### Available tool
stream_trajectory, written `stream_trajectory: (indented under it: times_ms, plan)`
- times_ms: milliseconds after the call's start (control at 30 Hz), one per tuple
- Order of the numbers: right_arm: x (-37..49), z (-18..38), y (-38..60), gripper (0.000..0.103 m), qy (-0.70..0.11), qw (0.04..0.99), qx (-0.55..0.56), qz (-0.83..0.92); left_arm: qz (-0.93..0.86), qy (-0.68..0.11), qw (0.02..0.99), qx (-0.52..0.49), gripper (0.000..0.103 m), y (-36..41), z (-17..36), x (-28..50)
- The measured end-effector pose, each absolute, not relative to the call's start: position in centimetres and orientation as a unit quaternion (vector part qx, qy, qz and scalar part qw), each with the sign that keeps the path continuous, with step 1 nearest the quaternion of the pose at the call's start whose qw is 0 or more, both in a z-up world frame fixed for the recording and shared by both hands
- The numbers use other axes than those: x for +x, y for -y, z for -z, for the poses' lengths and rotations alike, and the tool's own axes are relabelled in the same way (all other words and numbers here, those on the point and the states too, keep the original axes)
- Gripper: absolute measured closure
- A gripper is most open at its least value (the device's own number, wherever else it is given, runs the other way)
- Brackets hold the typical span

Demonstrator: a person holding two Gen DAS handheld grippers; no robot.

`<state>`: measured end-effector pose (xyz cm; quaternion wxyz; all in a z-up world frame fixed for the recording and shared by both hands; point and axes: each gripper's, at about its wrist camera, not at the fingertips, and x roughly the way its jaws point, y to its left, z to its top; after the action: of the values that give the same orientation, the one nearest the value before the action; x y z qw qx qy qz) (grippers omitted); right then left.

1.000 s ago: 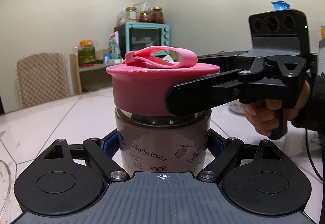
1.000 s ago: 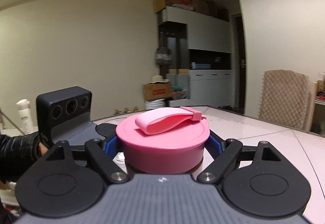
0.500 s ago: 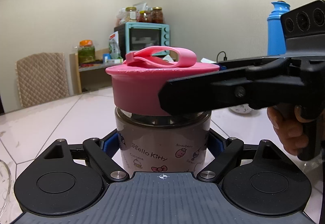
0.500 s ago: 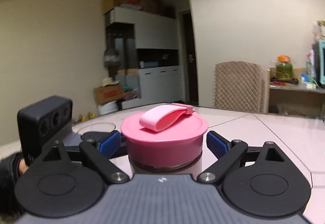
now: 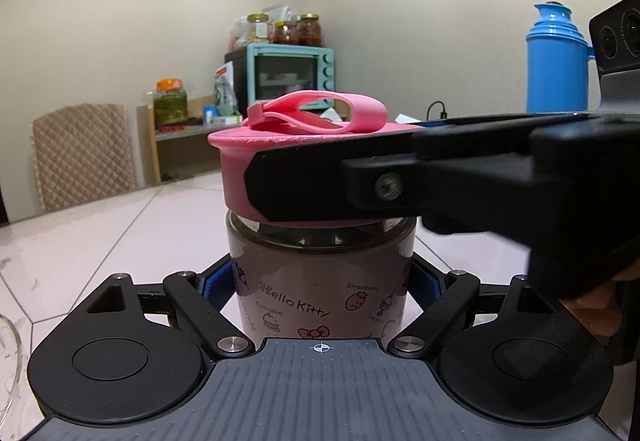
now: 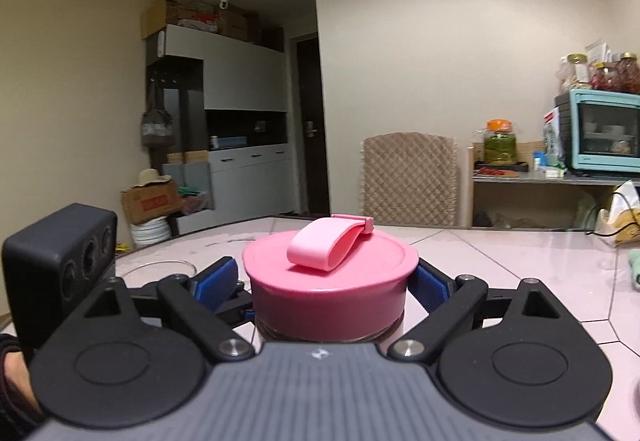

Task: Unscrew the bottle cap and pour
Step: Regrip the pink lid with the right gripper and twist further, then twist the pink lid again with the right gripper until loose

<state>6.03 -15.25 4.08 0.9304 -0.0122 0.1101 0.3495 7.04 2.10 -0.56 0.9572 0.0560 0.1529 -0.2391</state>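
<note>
A Hello Kitty bottle (image 5: 320,289) stands upright on the table, filled with a brown liquid. Its pink cap (image 5: 236,165) with a loop strap sits on top; it also shows in the right wrist view (image 6: 328,281). My left gripper (image 5: 320,281) is shut on the bottle body, blue pads against both sides. My right gripper (image 6: 330,281) is shut on the pink cap from the sides. In the left wrist view its black finger (image 5: 360,181) crosses the front of the cap from the right.
A glass bowl (image 6: 160,269) sits on the table beyond the left gripper; its rim shows at the left edge (image 5: 8,353). A blue thermos (image 5: 558,61) stands at the right. A chair (image 6: 408,181), a shelf and a teal oven (image 6: 604,133) stand behind the table.
My right gripper has swung around the bottle with the cap in it, turning the cap; the strap now points differently. The left gripper and bottle have stayed still.
</note>
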Motion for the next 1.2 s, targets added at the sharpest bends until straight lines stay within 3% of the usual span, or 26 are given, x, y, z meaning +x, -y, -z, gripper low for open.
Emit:
stream_trajectory:
  times_ms: [200, 500, 1200]
  plan:
    - [5.4, -3.9, 14.6, 0.018, -0.109, 0.939, -0.020, -0.325, 0.239, -0.153, 0.957, 0.056, 0.013, -2.1, 0.6, 7.0]
    - [5.3, -3.7, 15.2, 0.018, -0.097, 0.930, -0.028, -0.353, 0.239, -0.153, 0.957, 0.056, 0.013, -2.2, 0.6, 7.1]
    - [13.2, -4.6, 20.4, 0.018, -0.092, 0.774, -0.042, -0.625, 0.239, -0.154, 0.957, 0.055, 0.013, -2.6, 0.4, 7.3]
